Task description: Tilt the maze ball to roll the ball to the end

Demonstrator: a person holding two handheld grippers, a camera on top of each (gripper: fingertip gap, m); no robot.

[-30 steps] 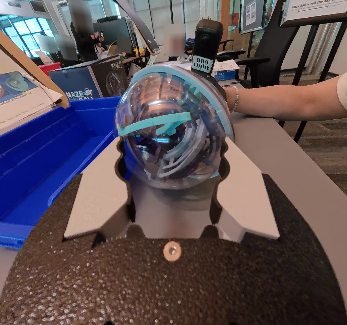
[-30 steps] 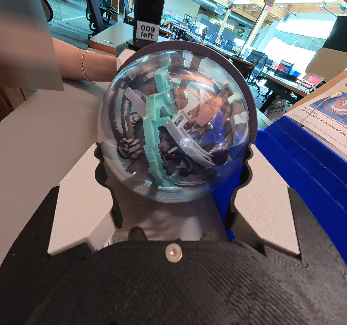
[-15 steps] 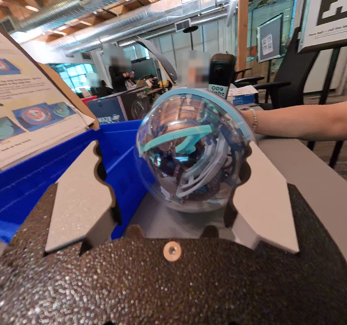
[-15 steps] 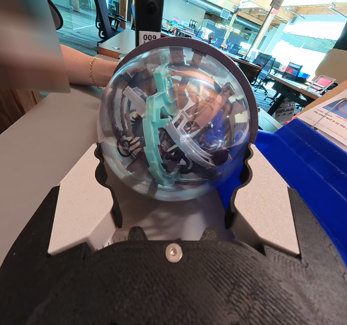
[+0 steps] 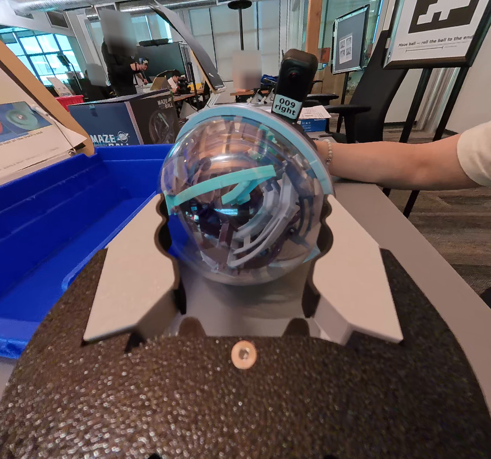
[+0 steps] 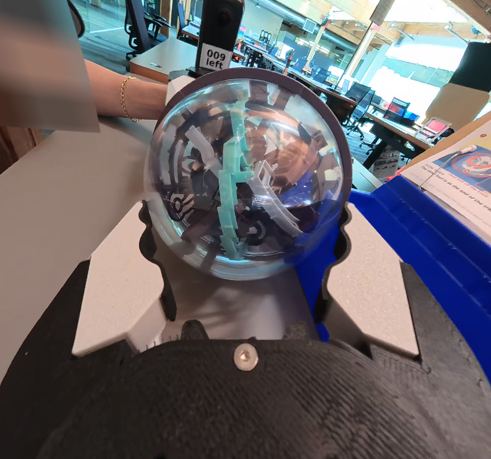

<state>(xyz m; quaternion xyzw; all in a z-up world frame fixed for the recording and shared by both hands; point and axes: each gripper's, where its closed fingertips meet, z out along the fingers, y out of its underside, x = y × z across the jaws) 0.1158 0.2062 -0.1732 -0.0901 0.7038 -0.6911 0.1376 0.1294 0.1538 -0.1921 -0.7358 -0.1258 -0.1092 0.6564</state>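
The maze ball (image 5: 247, 170) is a clear sphere with teal, grey and dark tracks inside and a light blue ring. It hangs just above the grey table (image 5: 372, 233). My left gripper (image 5: 244, 202) is shut on it, with both black pads against its sides. In the right wrist view the maze ball (image 6: 265, 141) shows a dark purple ring. My right gripper (image 6: 244, 206) is shut on it from the opposite side. Each gripper's camera body rises behind the ball in the other's view. I cannot pick out the small ball inside.
A blue bin (image 5: 53, 220) stands open beside the ball and also shows in the right wrist view (image 6: 425, 233). Behind it are the maze ball box (image 5: 125, 127) and a cardboard-backed sheet (image 5: 26, 138). A person's arm (image 5: 398, 167) reaches in. A sign stand (image 5: 435, 16) is at the back right.
The left gripper's jaws, spread wider half a second ago, have closed on the ball again and its view has levelled. In the right view the teal track has turned more upright.
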